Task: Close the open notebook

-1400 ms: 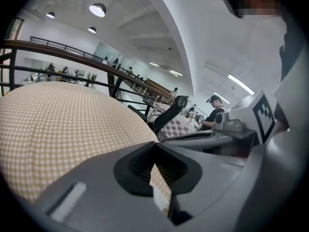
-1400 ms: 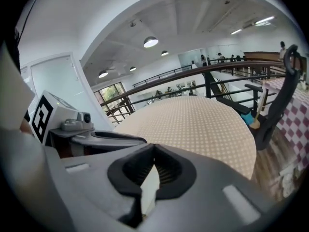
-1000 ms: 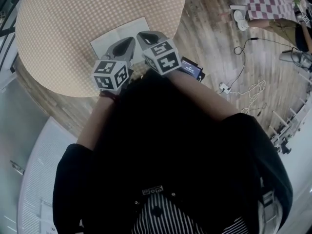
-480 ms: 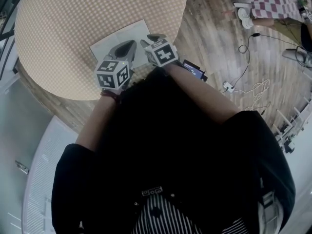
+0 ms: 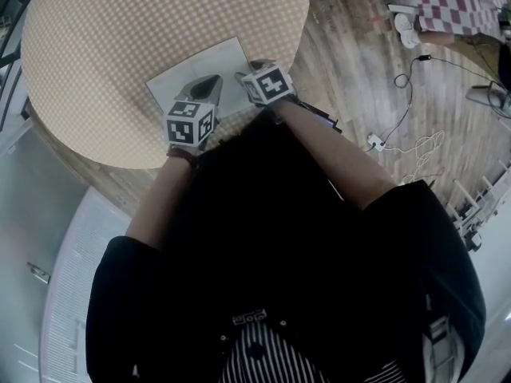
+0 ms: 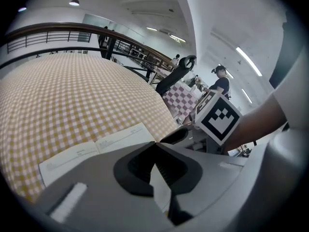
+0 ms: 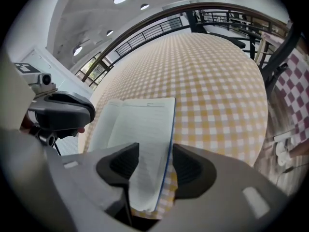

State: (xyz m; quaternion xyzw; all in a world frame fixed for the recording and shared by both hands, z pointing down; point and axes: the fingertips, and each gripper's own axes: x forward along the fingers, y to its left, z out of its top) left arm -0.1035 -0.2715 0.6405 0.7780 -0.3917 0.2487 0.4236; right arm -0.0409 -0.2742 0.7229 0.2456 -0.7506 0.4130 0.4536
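An open notebook [image 5: 200, 66] with white lined pages lies flat on the round table's checked cloth [image 5: 120, 46], near the table's front edge. My left gripper [image 5: 206, 88] is low over the notebook's near left page [image 6: 96, 149]; its tips meet, shut on nothing, and white page shows beneath them. My right gripper [image 5: 249, 74] is at the near right corner. In the right gripper view its jaws [image 7: 156, 151] are opening and stand either side of the right page's blue-edged outer rim [image 7: 170, 129], not pressing on it.
The table's front edge [image 5: 263, 106] runs just under my wrists. A dark flat device [image 5: 326, 120] and white cables [image 5: 399, 146] lie on the wooden floor to the right. Another person's legs and a checked table [image 5: 455, 6] are at top right.
Both grippers have sunk toward the table and slid forward onto the notebook's near edge. The right gripper has tipped more steeply down at the right page.
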